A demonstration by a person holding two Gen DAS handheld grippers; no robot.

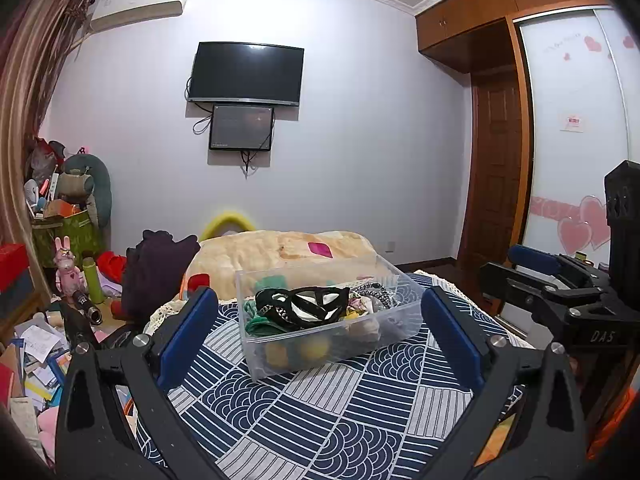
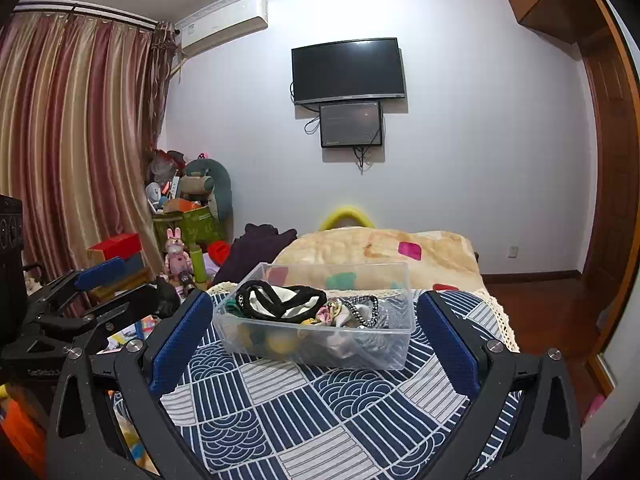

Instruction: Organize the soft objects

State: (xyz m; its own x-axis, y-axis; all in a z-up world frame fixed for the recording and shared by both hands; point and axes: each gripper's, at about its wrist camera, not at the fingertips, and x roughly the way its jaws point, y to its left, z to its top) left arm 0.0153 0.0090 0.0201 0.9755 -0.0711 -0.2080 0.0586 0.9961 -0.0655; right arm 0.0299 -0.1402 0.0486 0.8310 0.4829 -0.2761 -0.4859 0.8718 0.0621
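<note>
Sitting on the blue-and-white patterned bedspread (image 2: 320,412), a clear plastic bin (image 2: 316,354) holds all the small soft things that show: a black-edged garment (image 2: 280,300) draped on top at its left, a black-and-white braided band (image 2: 366,308) toward the right, pale and pink scraps between them, and green, yellow and grey pieces pressed against the walls lower down. What each lower piece is cannot be told through the plastic.

No loose soft item lies on the bedspread around the bin, so the scene fits 2 stages: everything gathered into the bin, or a full bin waiting to be sorted out. The pictures do not settle which.

Both tools hang short of the bin and grasp nothing. The left gripper (image 1: 320,322) has its blue pads spread wide, framing the bin, and the right gripper (image 2: 316,330) is likewise released, fingers far apart. Each shows at the edge of the other's view.
</note>
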